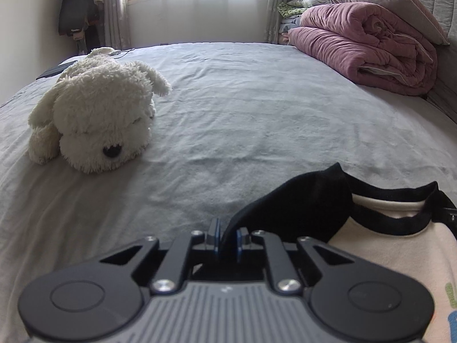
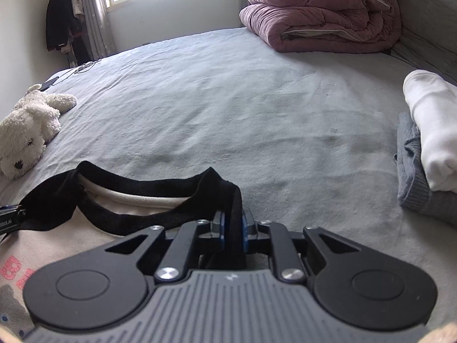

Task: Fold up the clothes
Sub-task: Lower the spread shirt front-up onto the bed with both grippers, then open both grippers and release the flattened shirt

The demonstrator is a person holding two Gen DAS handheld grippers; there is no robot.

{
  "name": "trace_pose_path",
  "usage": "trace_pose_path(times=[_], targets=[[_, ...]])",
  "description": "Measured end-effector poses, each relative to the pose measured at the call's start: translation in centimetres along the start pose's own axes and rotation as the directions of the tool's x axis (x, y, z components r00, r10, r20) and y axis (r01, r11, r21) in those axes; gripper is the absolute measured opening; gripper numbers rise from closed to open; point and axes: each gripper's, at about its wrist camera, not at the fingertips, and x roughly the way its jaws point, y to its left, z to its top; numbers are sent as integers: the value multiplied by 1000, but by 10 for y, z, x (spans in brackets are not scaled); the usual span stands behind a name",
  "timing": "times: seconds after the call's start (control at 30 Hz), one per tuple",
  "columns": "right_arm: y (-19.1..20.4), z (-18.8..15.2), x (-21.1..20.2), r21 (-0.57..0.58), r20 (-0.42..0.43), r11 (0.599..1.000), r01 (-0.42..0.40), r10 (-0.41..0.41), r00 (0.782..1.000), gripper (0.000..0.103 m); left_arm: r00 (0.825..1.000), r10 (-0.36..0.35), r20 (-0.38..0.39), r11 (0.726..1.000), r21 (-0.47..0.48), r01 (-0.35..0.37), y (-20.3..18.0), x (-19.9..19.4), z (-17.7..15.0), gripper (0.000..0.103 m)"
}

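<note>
Where the garment lies: a cream top with a black collar band is spread on the grey bed, its neckline stretched sideways between the two grippers, the body trailing back toward the person.
Left gripper: fingers narrowly parted, black shoulder fabric between them; whether the pads bite cannot be told.
Right gripper: fingers narrowly parted around the opposite end of the collar; grip likewise uncertain.
Nearer hand: neither; each sits at its own shoulder.
Look of the top: soft, limp knit, cream body with coloured print, black trim.
Surroundings: plush dog, folded pink quilt, folded clothes to the right.
</note>
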Motion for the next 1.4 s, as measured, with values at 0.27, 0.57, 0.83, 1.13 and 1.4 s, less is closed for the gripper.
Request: trace_pose_path(times=[0.27,0.57,0.83,1.13,1.4], targets=[[-8,-1,-22,39,-10,999,-4,5,1000,46,1000,-9,6,1000,6,9,0,-25,-5,51],[-9,-18,-66,83,-41,995,-53,56,998,50,998,-55,1,998,0,55,1,-72,-26,60],[-2,-43,-113,100,-67,989,-108,115,991,51,995,-101,-8,995,-22,101,4,-118,-49,61],[3,-83,-173,153,-75,973,-173,186,980,54,984,-173,-28,985,-21,173,7,-178,-96,62],[18,-121,-226,147,-76,965,-218,231,970,59,973,-228,-45,974,-12,228,11,-225,-139,65]])
